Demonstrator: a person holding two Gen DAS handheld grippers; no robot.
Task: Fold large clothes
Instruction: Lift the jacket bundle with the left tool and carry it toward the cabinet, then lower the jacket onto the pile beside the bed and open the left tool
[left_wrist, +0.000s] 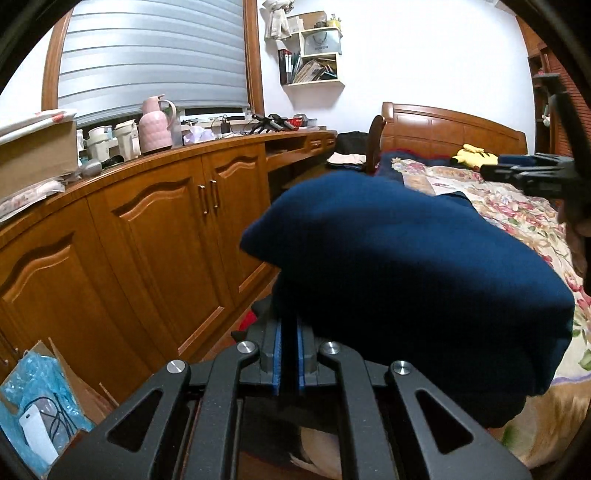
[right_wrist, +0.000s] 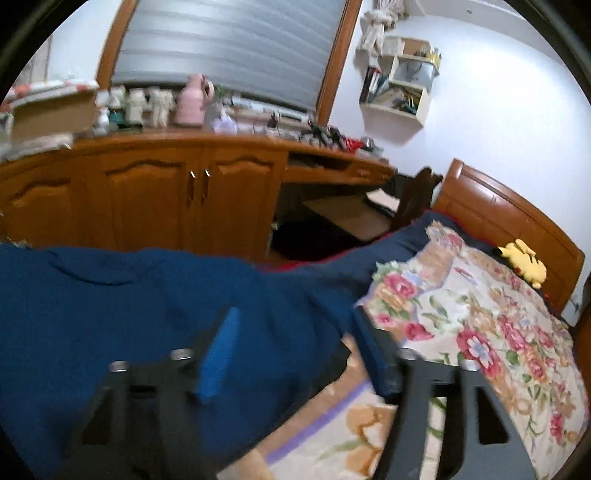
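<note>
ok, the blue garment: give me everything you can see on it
The blue garment is dark navy, a soft thick knit or fleece by its look, with no print visible. It is bunched in a rounded fold, partly lifted, its far part draped over the floral bedspread. The left gripper is shut on its near edge. The right gripper stands open, pads clear of the cloth, which lies between and beneath the fingers. Sleeves and collar cannot be told.

Even indoor light; right view blurred
</note>
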